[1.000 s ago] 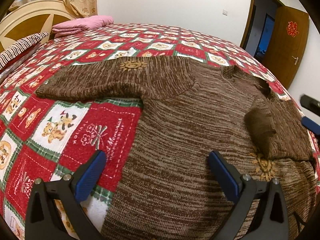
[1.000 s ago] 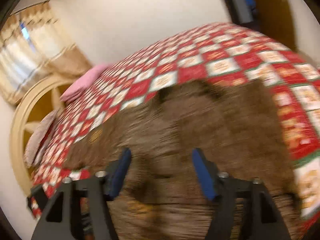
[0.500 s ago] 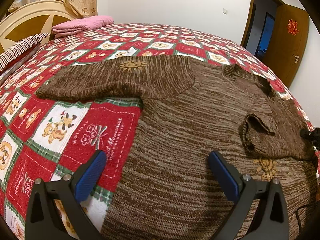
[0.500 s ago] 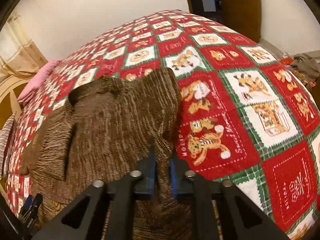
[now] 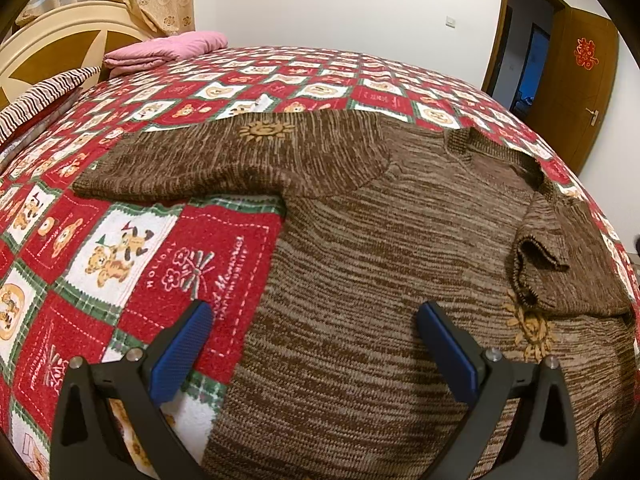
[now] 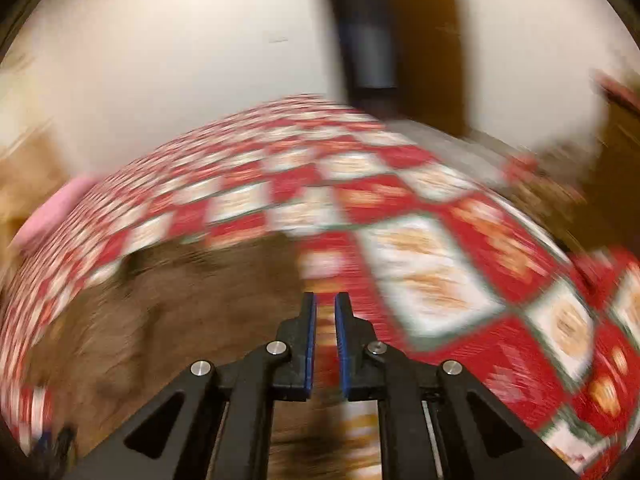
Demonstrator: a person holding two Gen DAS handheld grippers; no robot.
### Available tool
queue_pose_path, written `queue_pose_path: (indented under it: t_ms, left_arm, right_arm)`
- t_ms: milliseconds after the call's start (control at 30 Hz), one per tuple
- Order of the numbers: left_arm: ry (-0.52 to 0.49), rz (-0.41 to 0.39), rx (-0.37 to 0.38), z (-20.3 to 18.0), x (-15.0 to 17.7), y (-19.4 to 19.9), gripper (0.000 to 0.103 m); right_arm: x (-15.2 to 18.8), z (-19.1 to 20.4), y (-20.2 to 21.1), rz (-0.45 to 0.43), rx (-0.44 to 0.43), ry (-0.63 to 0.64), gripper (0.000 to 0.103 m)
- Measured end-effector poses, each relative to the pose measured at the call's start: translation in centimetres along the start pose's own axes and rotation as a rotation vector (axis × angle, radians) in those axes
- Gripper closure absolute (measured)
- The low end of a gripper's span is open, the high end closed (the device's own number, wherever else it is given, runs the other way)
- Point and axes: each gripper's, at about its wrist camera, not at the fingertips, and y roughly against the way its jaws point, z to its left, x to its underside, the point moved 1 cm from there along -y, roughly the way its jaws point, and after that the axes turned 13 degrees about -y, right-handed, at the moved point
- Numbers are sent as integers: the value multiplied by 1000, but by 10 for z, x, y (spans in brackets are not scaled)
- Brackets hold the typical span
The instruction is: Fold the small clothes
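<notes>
On the red square of the bedspread [image 5: 120, 240] just ahead of my left gripper [image 5: 316, 340] I can read "HOLIDAY" stitched in white beside a small flower bunch; the cursive line next to it is too distorted to make out. The far brown door [image 5: 580, 92] carries a red paper ornament whose character I cannot read.

The brown knit sweater [image 5: 380, 260] lies flat on the bed, filling the middle and right of my left view. Its left sleeve [image 5: 224, 160] stretches out to the left with a yellow sun motif on it; the right sleeve [image 5: 552, 252] is folded in over the body, cuff open, above a second sun. The near hem is cut off by the frame edge. My left fingers [image 5: 182, 348] stand wide apart above the sweater's near left edge, holding nothing.

The right view is heavily smeared by motion. My right gripper [image 6: 325, 320] has its fingers nearly together with a thin gap, nothing visibly between them. The sweater [image 6: 180, 312] is only a brown blur at left there. A pink folded cloth [image 5: 168, 48] sits far left by the headboard [image 5: 60, 48].
</notes>
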Motion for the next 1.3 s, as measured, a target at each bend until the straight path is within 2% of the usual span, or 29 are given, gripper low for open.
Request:
queue_pose_path:
  t_ms: [67,167,200,233,300,433,467,533,667,767,800,867,933,1033,1100,1167,1300]
  left_arm:
    - [1,-1,1,0,0,0,0]
    - [1,-1,1,0,0,0,0]
    - [1,-2,1,0,0,0,0]
    - [1,-1,1,0,0,0,0]
    - [2,-3,2,0,0,0,0]
    - [2,-3,3,0,0,0,0]
    - [3,-4,4,0,0,0,0]
    - [4,-6,5,0,0,1,0]
    - [5,-9,9,0,0,1,0]
    - [-1,2,0,0,0,0,0]
    - [-6,11,-5,-1,-1,-1,0]
    - [-17,35,-15,-3,-2,-3,0]
    - [-26,50,-15,-3,-3,-4,0]
    - [-47,82,40,2,-2,0,0]
    - [0,96,86,18,-5,9,0]
    - [89,60,52,44,-11,22,0]
    - [233,-83,-116,108,-37,42,0]
  right_arm:
    - [19,45,-11,122,-96,148,94]
    - [54,95,-48,308,-132,247,94]
    - [62,106,-59,342,-131,262,94]
    - [69,117,-68,356,-125,276,94]
    - [66,144,-76,318,-137,302,94]
    - [50,174,-94,423,-380,148,94]
    - [45,172,-93,427,-421,84,94]
    - [41,166,-84,390,-444,46,94]
    - [60,149,-57,320,-337,171,94]
    - [85,128,-58,360,-288,191,93]
    - [92,124,-64,363,-285,183,93]
    - [98,116,-62,300,-315,162,93]
    - [97,119,-63,293,-298,174,93]
    - [101,124,-57,258,-269,213,93]
    - [103,124,-55,251,-266,218,93]
    - [102,121,-56,257,-279,203,93]
    - [101,118,-56,265,-294,185,93]
